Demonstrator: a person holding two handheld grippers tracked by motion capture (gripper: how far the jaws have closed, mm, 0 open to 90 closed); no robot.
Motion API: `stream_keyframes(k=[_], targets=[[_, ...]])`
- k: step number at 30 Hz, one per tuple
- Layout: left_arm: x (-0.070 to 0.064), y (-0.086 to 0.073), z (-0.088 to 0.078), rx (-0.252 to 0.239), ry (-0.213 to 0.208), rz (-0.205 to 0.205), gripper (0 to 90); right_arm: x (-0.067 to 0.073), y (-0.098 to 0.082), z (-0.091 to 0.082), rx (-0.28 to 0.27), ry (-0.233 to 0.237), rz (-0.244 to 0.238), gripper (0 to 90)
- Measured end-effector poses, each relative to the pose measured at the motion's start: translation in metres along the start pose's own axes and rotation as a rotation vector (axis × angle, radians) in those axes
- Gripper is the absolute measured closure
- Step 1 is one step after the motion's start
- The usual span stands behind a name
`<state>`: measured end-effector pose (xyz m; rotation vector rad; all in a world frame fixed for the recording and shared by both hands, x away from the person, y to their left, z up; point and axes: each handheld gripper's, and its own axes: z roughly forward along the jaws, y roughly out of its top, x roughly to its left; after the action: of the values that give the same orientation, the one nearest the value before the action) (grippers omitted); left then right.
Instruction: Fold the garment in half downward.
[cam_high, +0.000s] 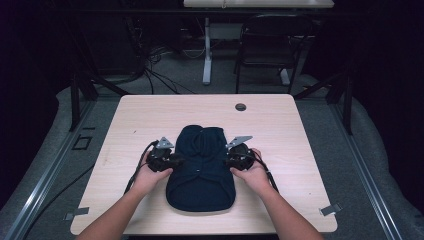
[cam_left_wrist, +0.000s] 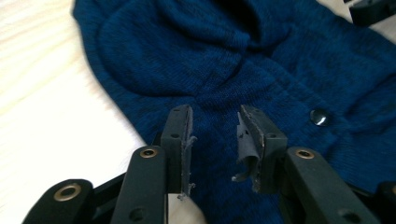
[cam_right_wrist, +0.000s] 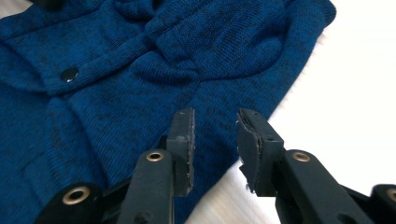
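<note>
Two hand-held grippers sit at either flank of a dark blue knitted garment (cam_high: 201, 167) lying flat on the pale wooden desk (cam_high: 125, 125), roughly centred and toward the person's side.

Left gripper (cam_high: 165, 159): at the garment's left edge, about mid-length. In the left gripper view its fingers (cam_left_wrist: 180, 133) stand partly open, a clear gap between the pads, knit fabric below and beyond them. Pads not pressing on the cloth; nothing pinched. Left finger sits about over the garment's edge, where the bare desk begins.

Right gripper (cam_high: 239, 156): at the garment's right edge, level with the other. In the right gripper view its fingers (cam_right_wrist: 182, 140) are likewise partly open, gap plain, hovering over the garment's edge with the cloth to the left and the bright desk surface to the right. No hold on the fabric.

Garment details: a dark shiny snap button (cam_left_wrist: 320, 116) on a front placket; folded collar or hood area at the far end.

Small round dark grommet (cam_high: 240, 107) near the desk's far edge, well apart from the garment.
</note>
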<state>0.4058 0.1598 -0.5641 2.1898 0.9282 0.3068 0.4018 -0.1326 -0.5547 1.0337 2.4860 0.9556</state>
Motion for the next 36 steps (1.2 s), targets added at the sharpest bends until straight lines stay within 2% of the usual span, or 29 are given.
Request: stream_keyframes(k=[2,4,7,11,17,30,32,36], targets=[[-0.001,0.000,0.004,0.011,0.004,0.008,65.2,0.000,0.000,0.003,0.004,-0.001,0.002,66.5],[-0.003,-0.002,0.009,0.042,0.006,0.024,66.0,0.000,-0.002,0.011,0.031,0.006,-0.014,66.8],[-0.004,-0.002,0.009,0.051,0.004,0.039,65.8,0.003,-0.004,0.014,0.050,0.005,-0.044,67.8],[-0.006,-0.004,0.007,0.056,-0.006,0.043,65.5,0.006,-0.006,0.013,0.054,0.014,-0.049,68.3],[-0.012,-0.013,0.001,0.051,-0.029,0.053,65.6,0.014,-0.010,0.007,0.074,0.020,-0.092,68.8],[-0.029,-0.027,-0.013,0.066,-0.071,0.064,65.5,0.035,-0.024,-0.007,0.088,0.058,-0.144,69.2],[-0.029,-0.026,-0.015,0.085,-0.086,0.064,65.5,0.037,-0.023,-0.010,0.107,0.056,-0.165,68.1],[-0.028,-0.017,-0.019,0.091,-0.070,0.078,63.8,0.038,-0.017,-0.016,0.112,0.058,-0.179,66.6]])
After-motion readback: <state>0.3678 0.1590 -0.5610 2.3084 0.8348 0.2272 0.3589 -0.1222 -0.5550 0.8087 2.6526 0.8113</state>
